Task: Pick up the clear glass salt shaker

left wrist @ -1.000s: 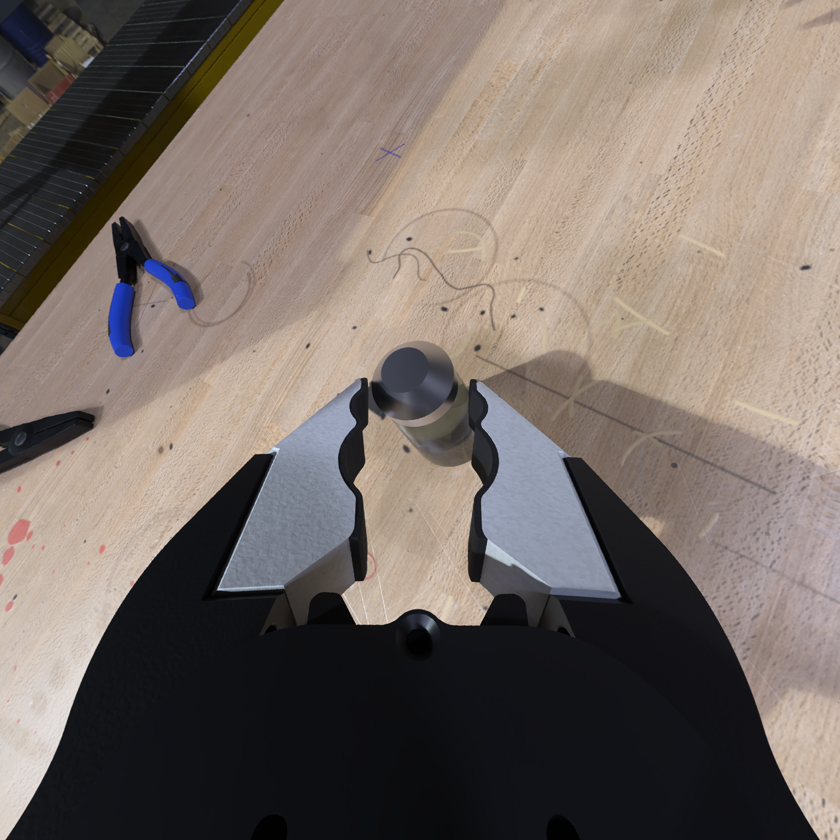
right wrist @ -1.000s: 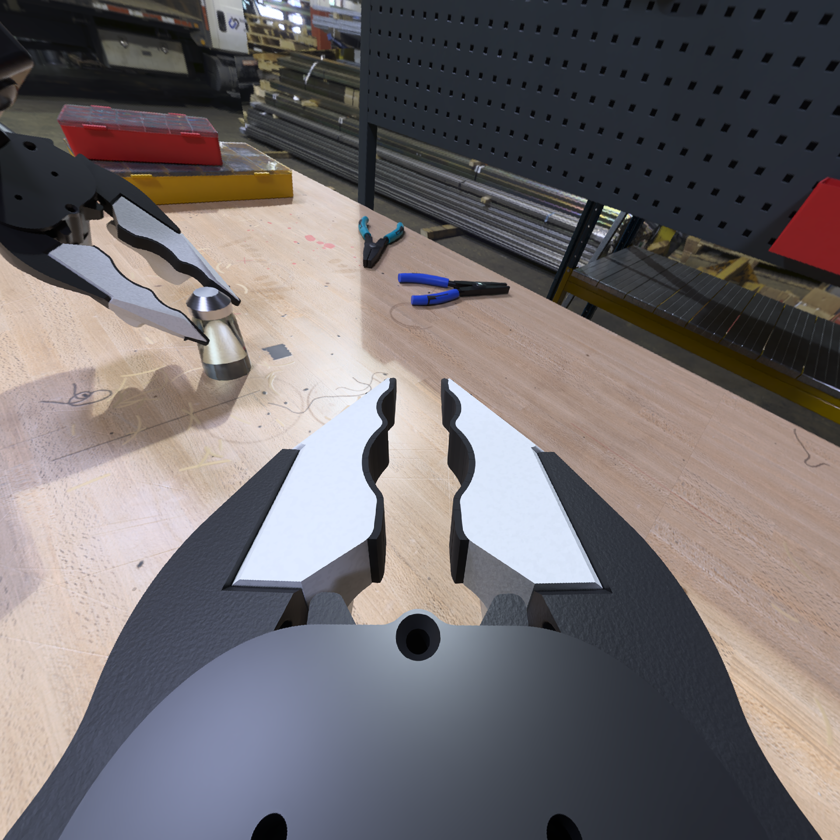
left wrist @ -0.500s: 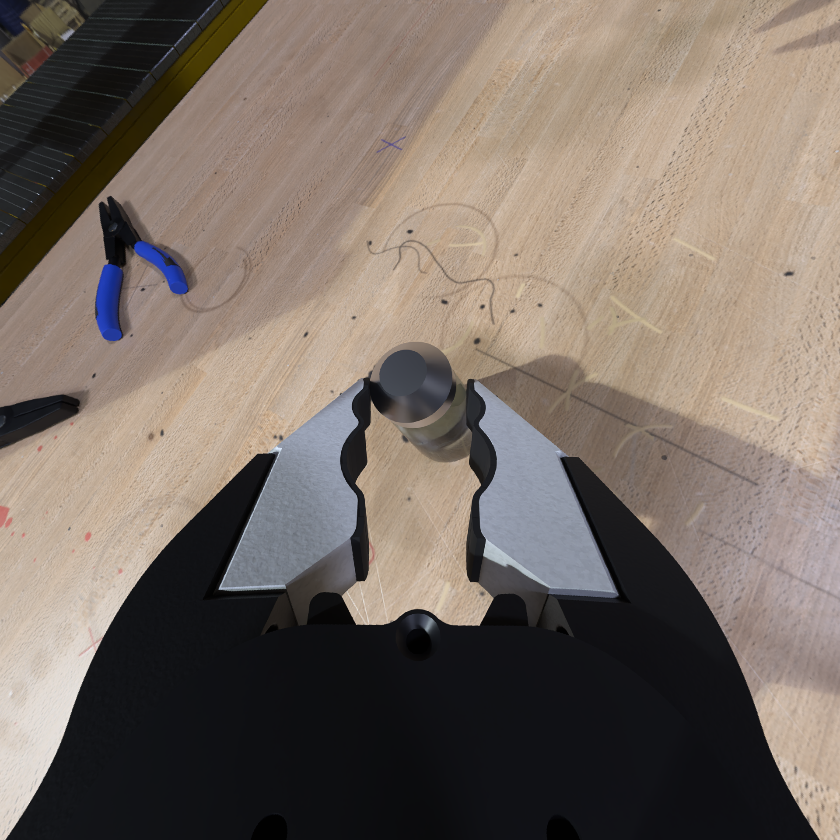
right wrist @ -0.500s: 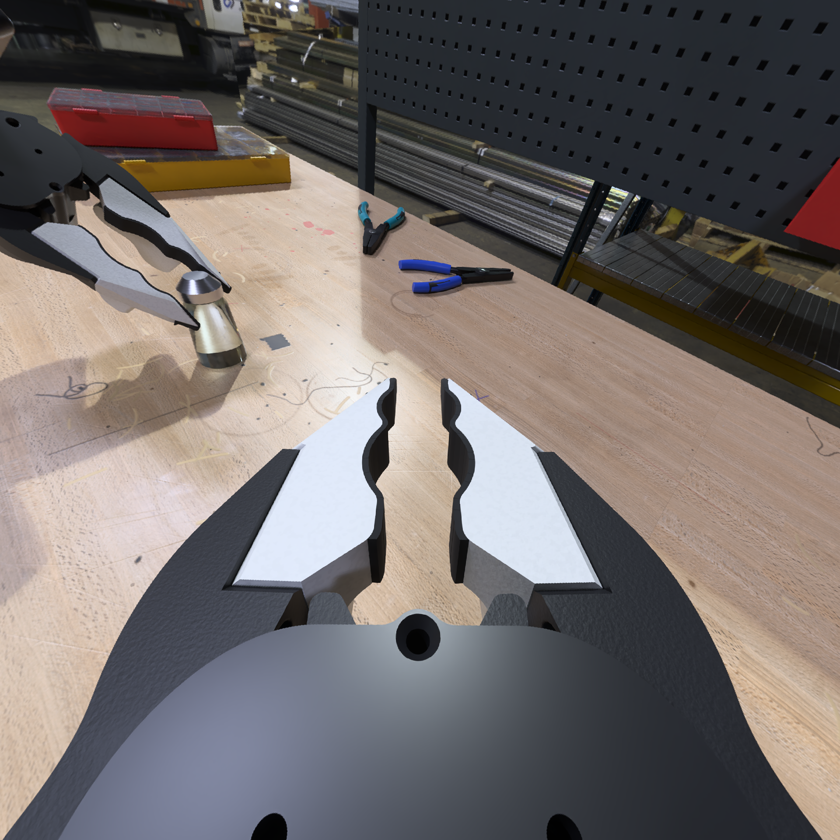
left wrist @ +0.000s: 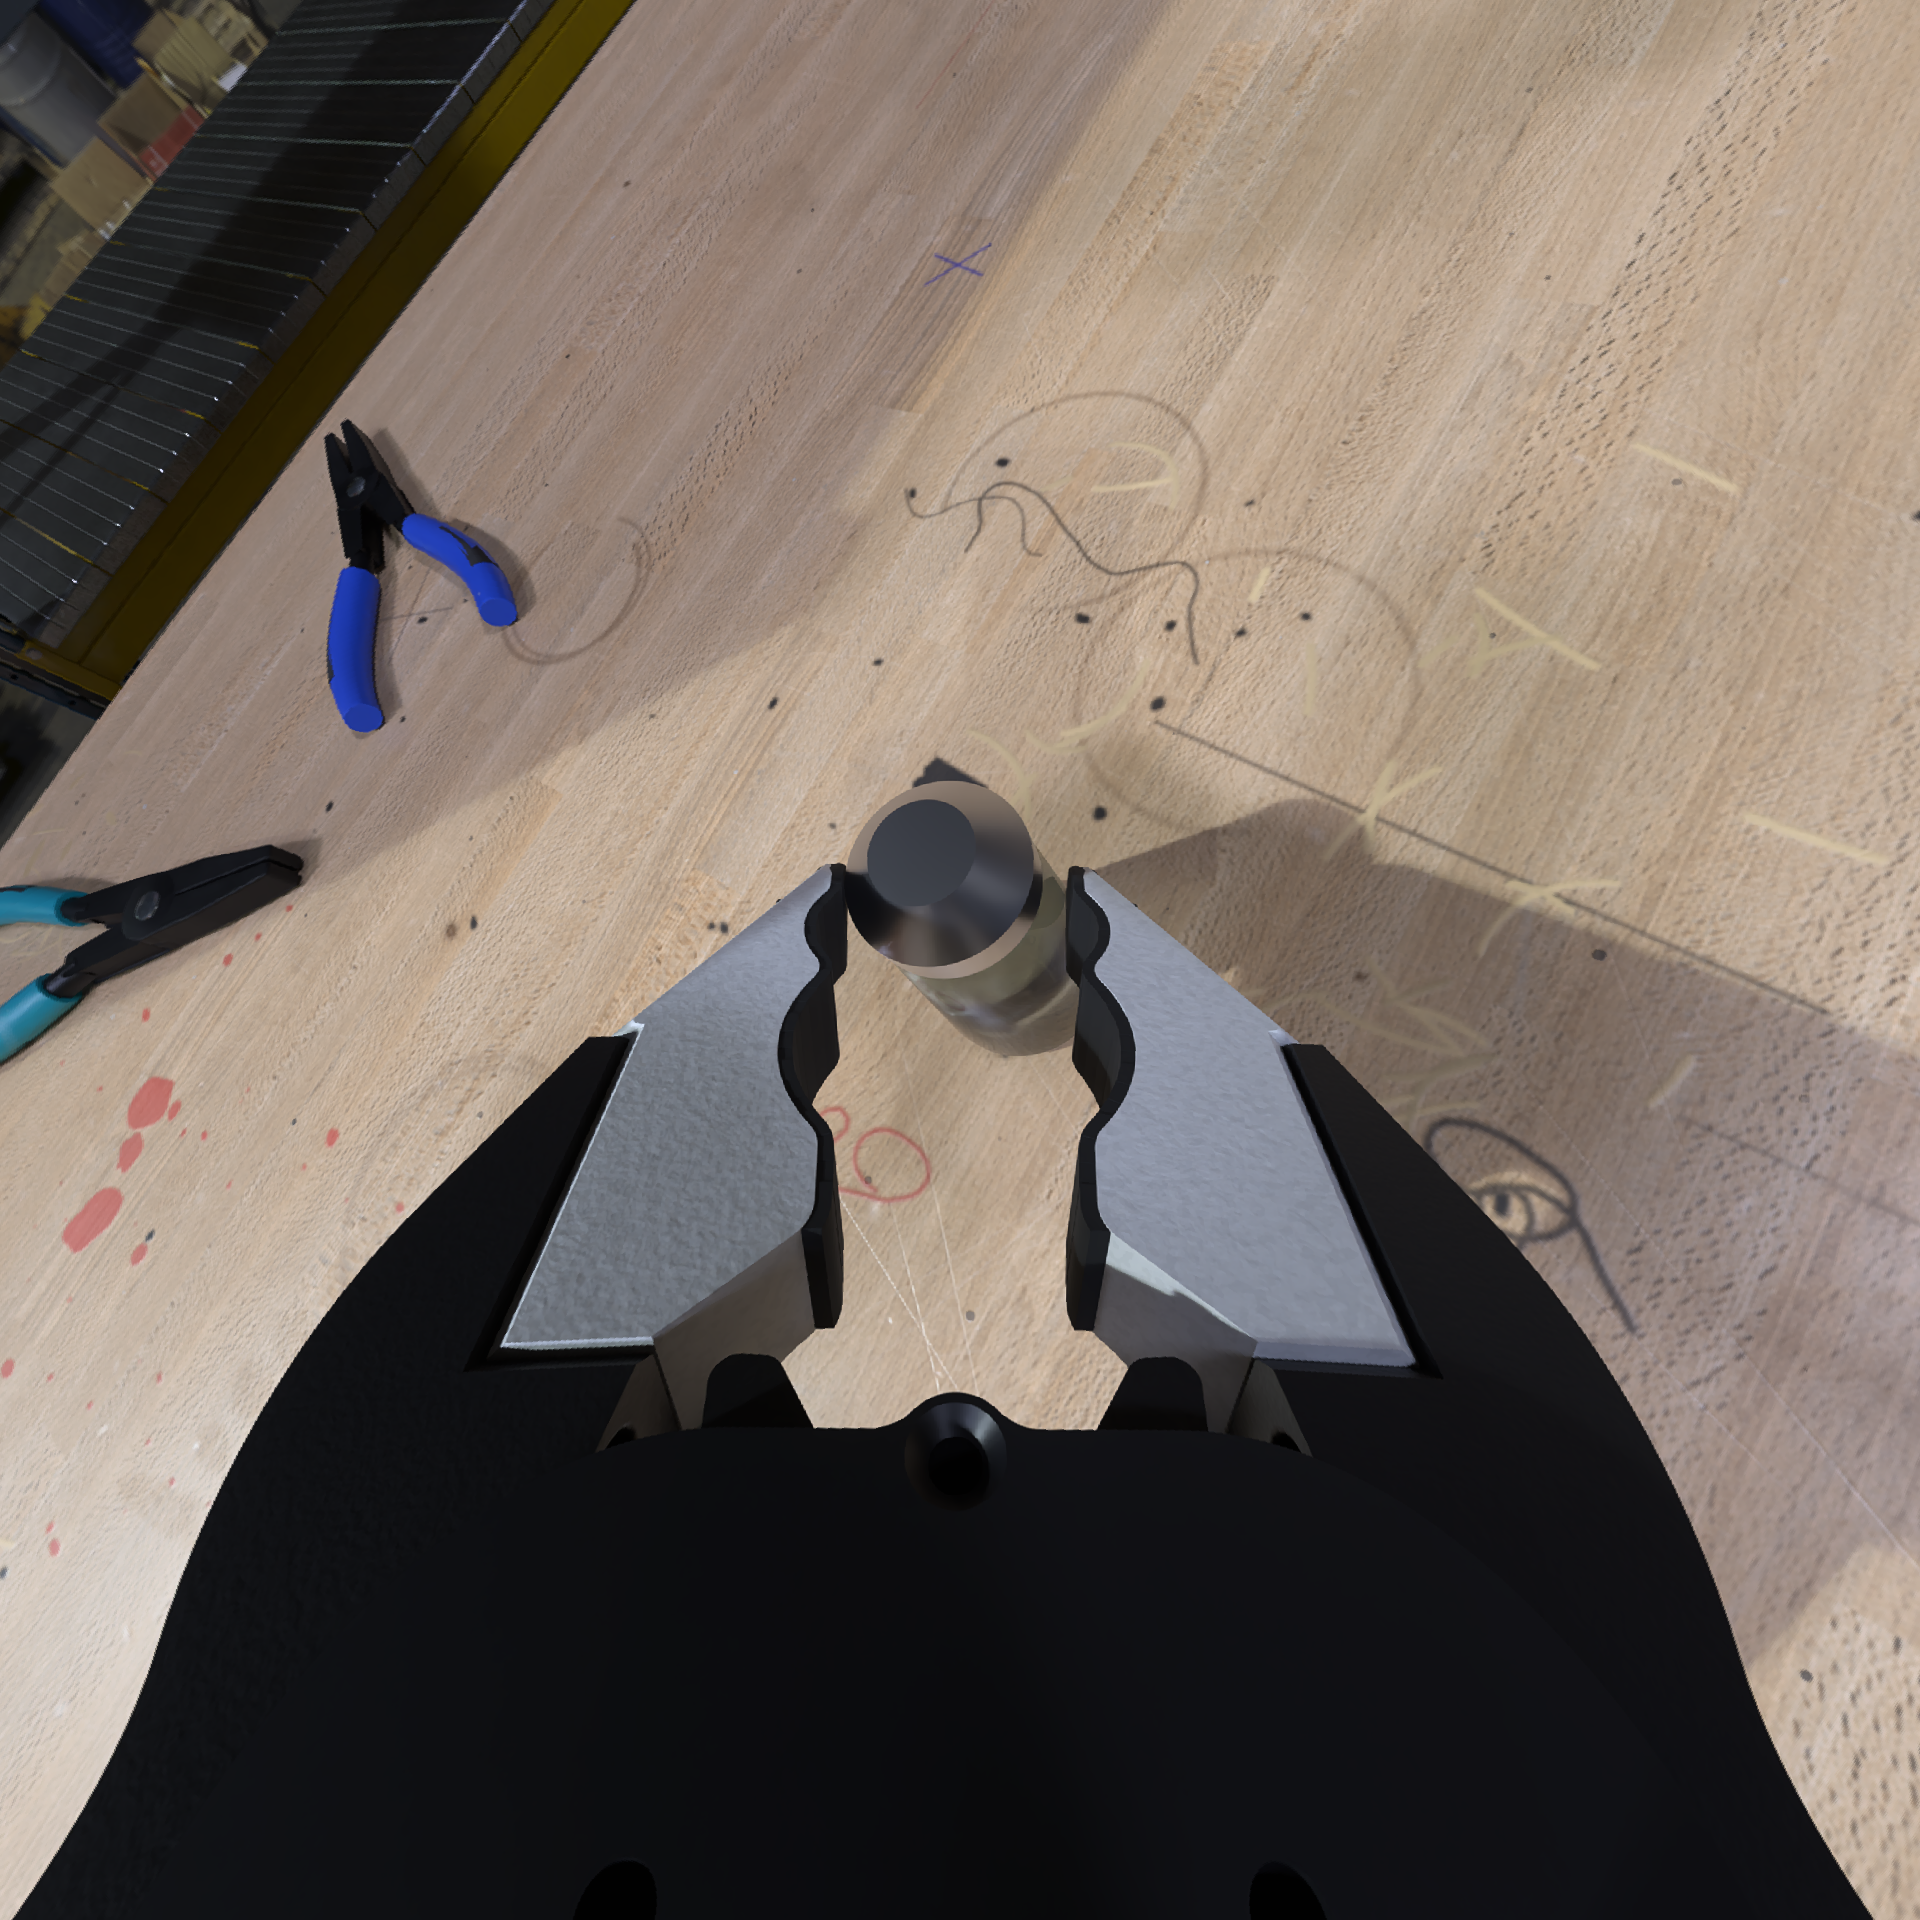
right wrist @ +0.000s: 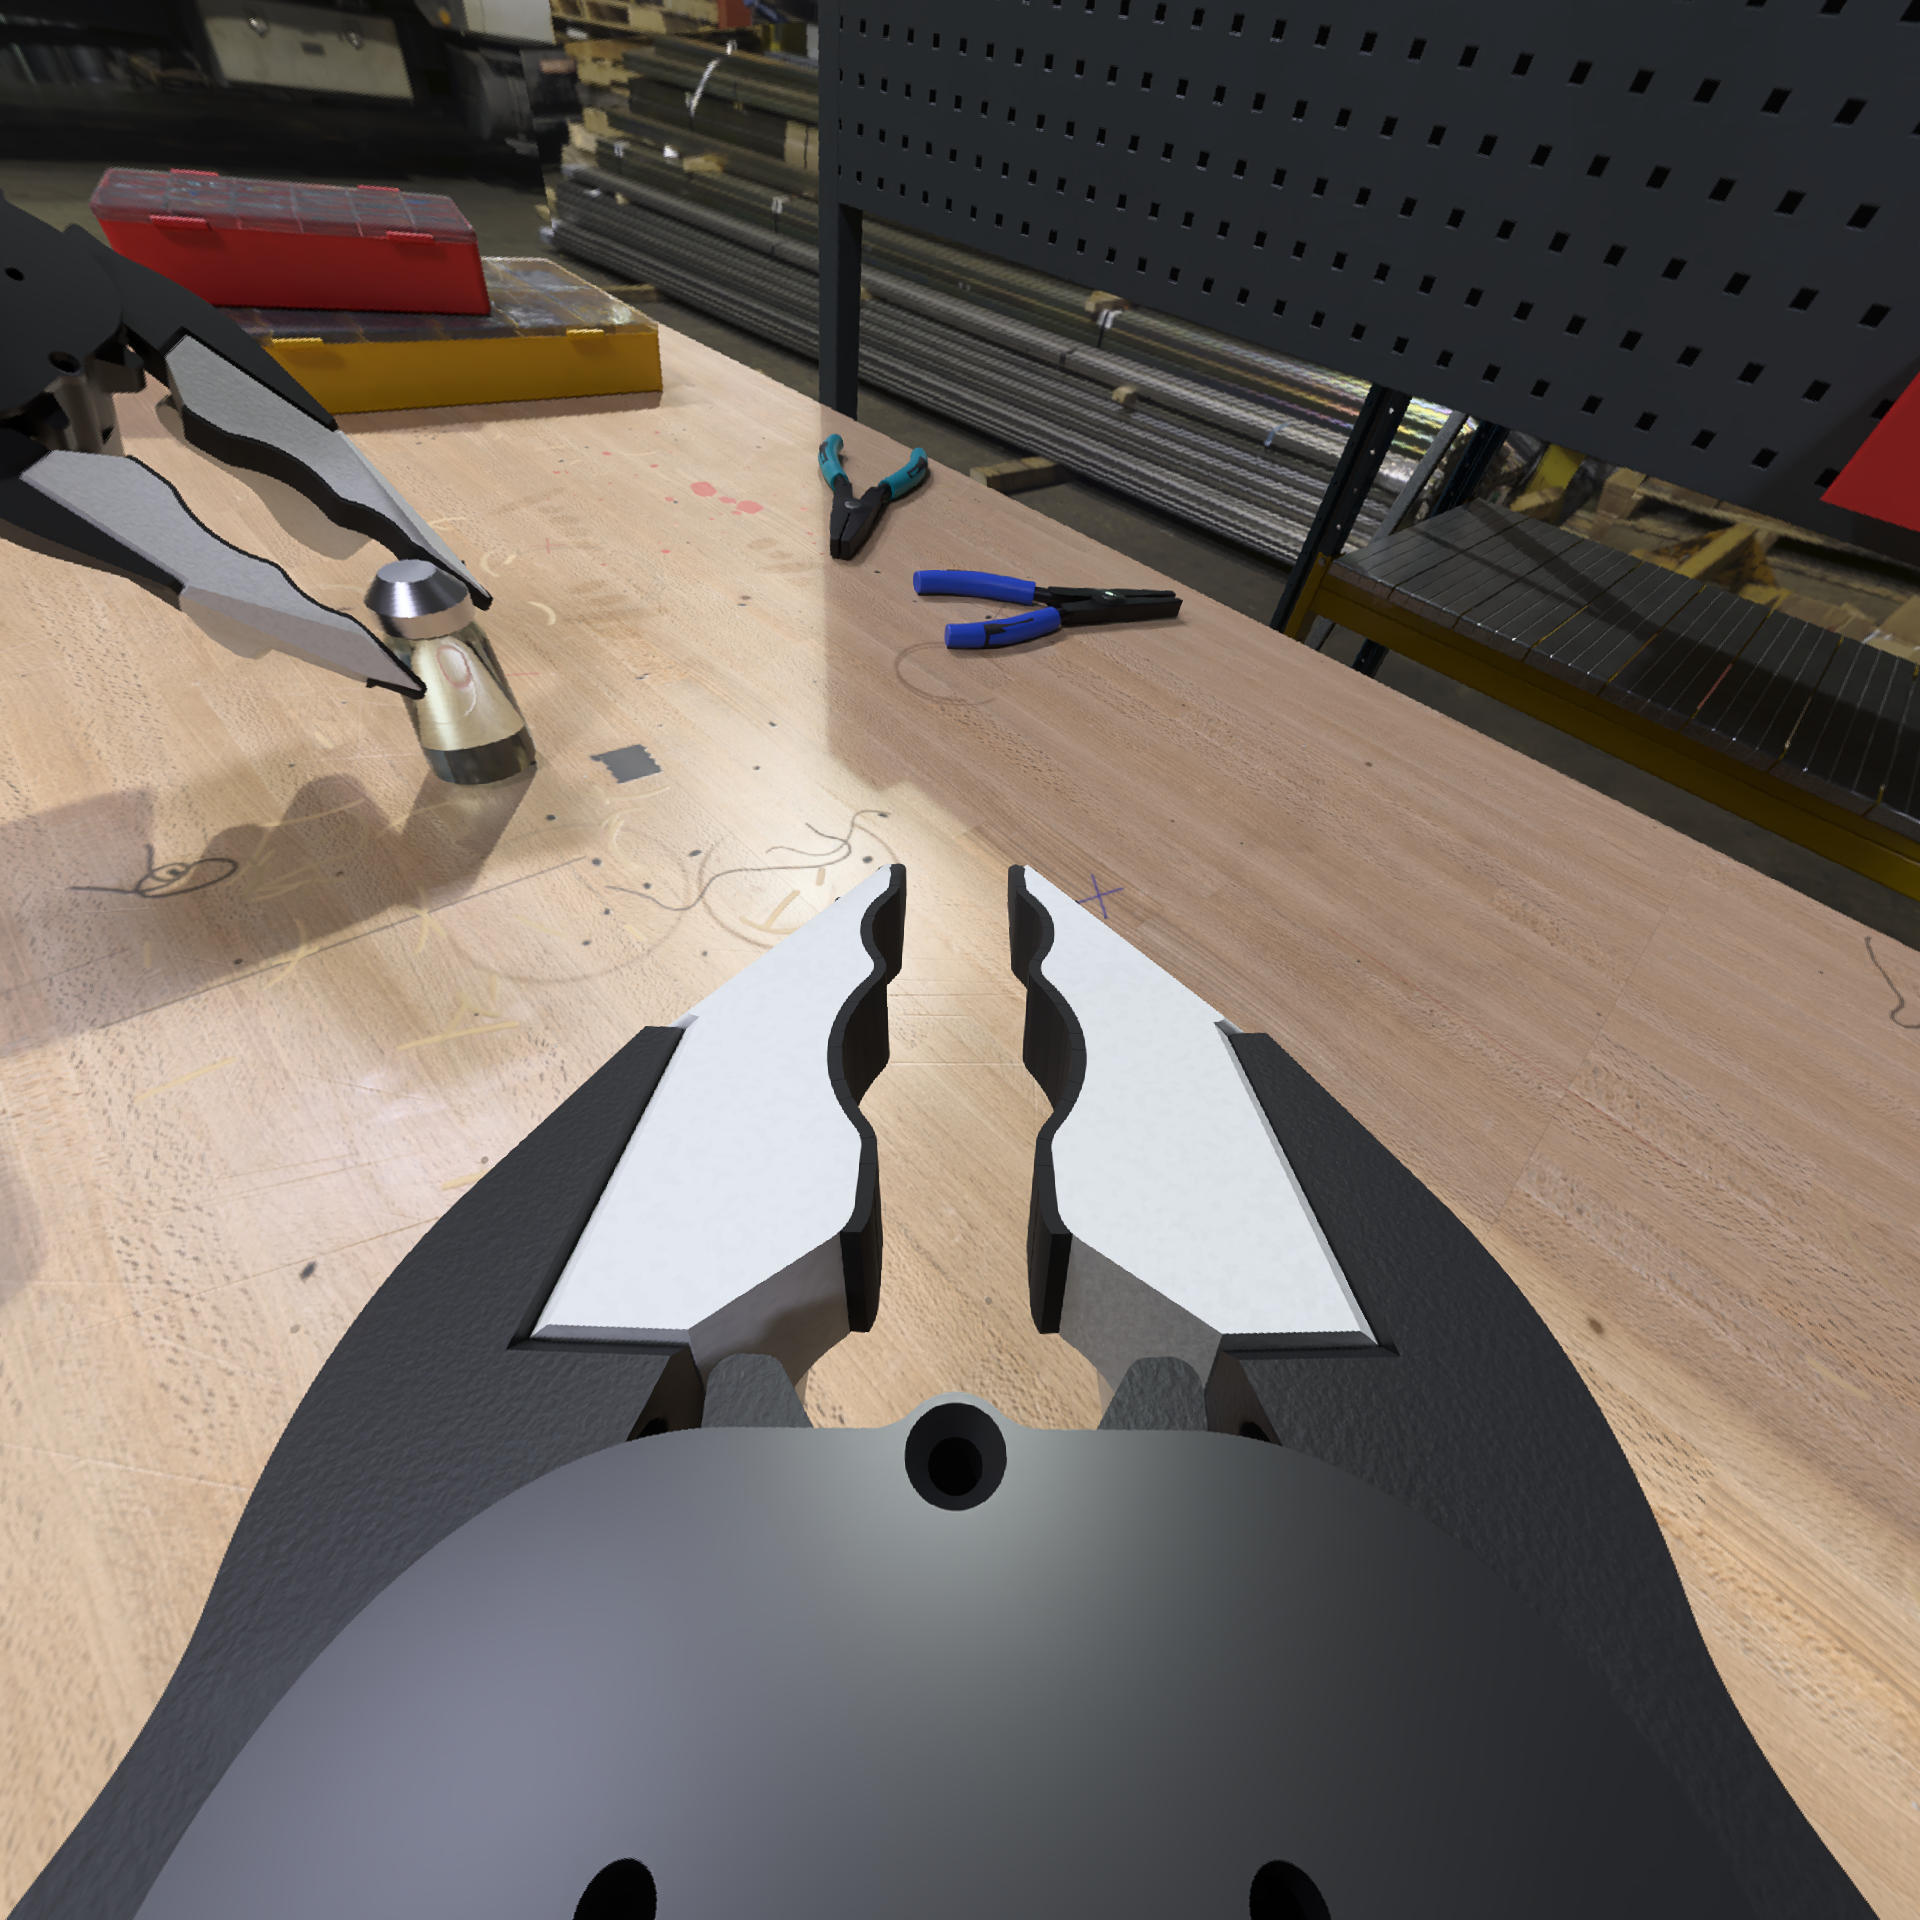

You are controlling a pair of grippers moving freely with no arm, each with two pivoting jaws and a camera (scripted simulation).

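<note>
The clear glass salt shaker (left wrist: 987, 966) with a metal cap is clamped between the fingertips of my left gripper (left wrist: 956, 883). In the right wrist view the shaker (right wrist: 462, 691) hangs tilted just above the wooden workbench (right wrist: 1351, 1039), cap up and base off the surface, with its shadow below. The left gripper (right wrist: 447, 639) reaches in from the left there. My right gripper (right wrist: 958, 878) hovers over the middle of the bench, jaws a little apart and empty.
Blue-handled pliers (left wrist: 353, 613) (right wrist: 1039, 608) and teal-handled pliers (left wrist: 104, 935) (right wrist: 862, 499) lie near the bench's far edge. A red case (right wrist: 291, 249) sits on a yellow case (right wrist: 468, 353) at the back left. A dark pegboard (right wrist: 1351, 208) stands behind the bench.
The left gripper has closed on the shaker and raised it off the bench, tilting it. The right gripper has barely moved.
</note>
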